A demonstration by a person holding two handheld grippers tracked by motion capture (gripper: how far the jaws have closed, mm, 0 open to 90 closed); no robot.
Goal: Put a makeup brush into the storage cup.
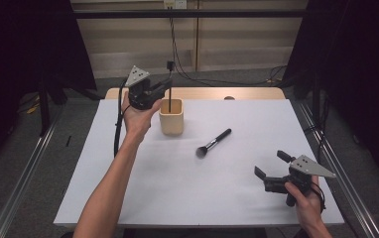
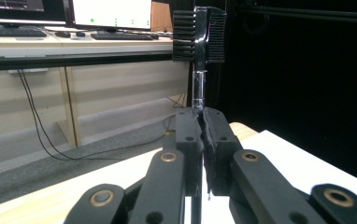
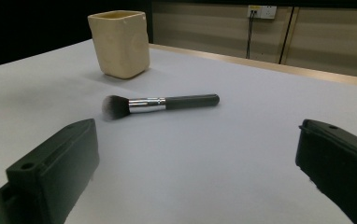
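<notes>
The left gripper (image 1: 163, 89) is clamped tight on a slim black-handled comb brush (image 2: 199, 35), holding it upright by the stem. Its toothed head stands above the jaws in the left gripper view. From above, the lower end of the stem reaches down into the cream, square-sided ceramic cup (image 1: 171, 117), which stands near the far left of the white table top (image 1: 177, 188).

A black makeup brush with a silver ferrule and dark bristles (image 1: 213, 143) lies flat on the table, just right of the cup and apart from it.

The right gripper (image 1: 272, 164) hovers near the table's front right corner, jaws spread wide with nothing between them, facing the makeup brush.
</notes>
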